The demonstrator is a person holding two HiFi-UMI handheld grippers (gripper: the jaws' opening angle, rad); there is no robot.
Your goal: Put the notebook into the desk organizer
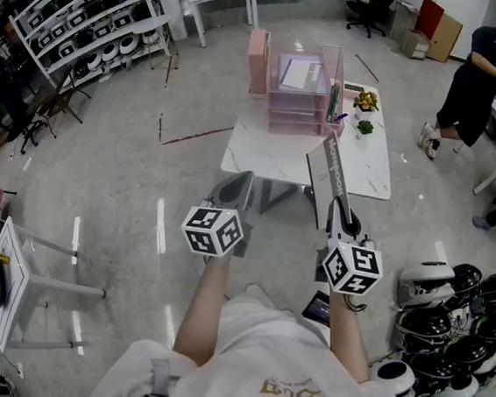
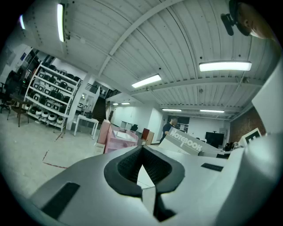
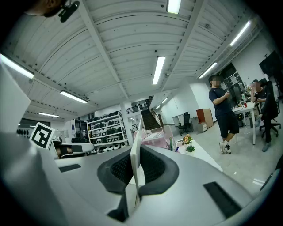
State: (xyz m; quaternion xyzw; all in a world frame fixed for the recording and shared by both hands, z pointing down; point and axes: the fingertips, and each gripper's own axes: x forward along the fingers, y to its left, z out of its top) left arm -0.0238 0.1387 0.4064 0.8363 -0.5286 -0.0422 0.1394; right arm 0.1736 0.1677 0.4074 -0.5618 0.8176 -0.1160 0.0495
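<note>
Right gripper (image 1: 341, 214) clamped on the thin grey notebook (image 1: 328, 171), left gripper (image 1: 234, 190) closed empty beside it; pink plastic tiered desk organizer (image 1: 298, 97) well ahead, insertion not yet done.

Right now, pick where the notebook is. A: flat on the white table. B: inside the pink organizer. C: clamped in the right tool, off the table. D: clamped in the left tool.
C: the jaws of the right tool press on the thin edge of the notebook, which the head view shows raised, short of the table.
</note>
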